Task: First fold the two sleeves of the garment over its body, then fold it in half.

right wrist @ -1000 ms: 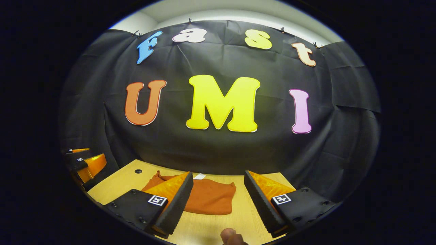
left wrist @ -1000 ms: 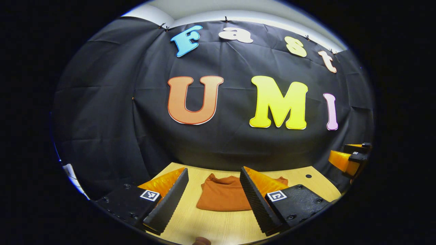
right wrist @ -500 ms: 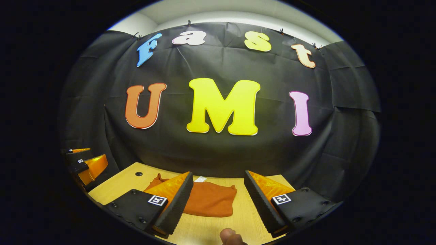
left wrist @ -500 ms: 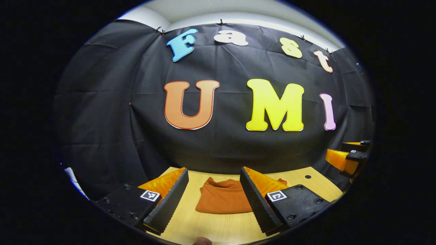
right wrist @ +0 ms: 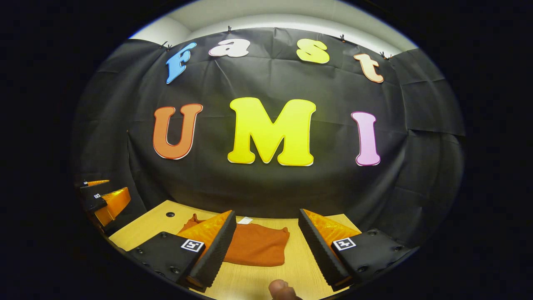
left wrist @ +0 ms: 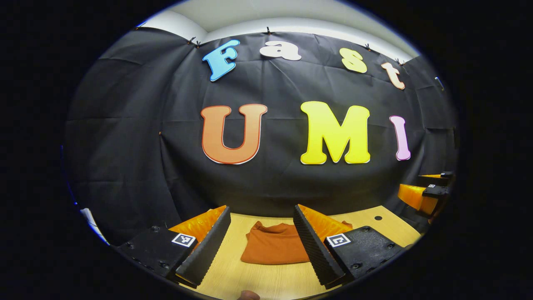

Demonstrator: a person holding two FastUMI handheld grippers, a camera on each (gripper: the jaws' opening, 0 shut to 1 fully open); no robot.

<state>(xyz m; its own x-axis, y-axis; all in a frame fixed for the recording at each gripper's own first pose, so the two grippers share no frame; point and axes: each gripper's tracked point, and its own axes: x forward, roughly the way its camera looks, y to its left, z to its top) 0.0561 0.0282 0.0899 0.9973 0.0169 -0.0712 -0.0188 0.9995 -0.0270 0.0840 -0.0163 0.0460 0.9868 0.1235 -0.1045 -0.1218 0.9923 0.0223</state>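
One garment [left wrist: 275, 249] lies on the wooden table [left wrist: 266, 279], a rust-orange piece folded into a compact block near the table's far edge, close under the black cloth wall [left wrist: 125, 146]. In the right gripper view the same garment [right wrist: 258, 248] has a small white tag [right wrist: 245, 220] at its far edge. I count one dark round hole [left wrist: 377, 217] in the tabletop, toward the far right corner in the left gripper view.

There are two grippers, both raised above the near part of the table and pointed toward the wall. The left gripper [left wrist: 261, 239] has its fingers spread wide with nothing between them, and the garment shows through the gap, well beyond the tips. The right gripper [right wrist: 266, 243] is likewise spread wide and carries nothing. Each one also appears at the edge of the other's view, held up beside the table at about the same height.

A rounded bit at the bottom edge of the right gripper view is probably a fingertip [right wrist: 278, 288] of the person holding it.
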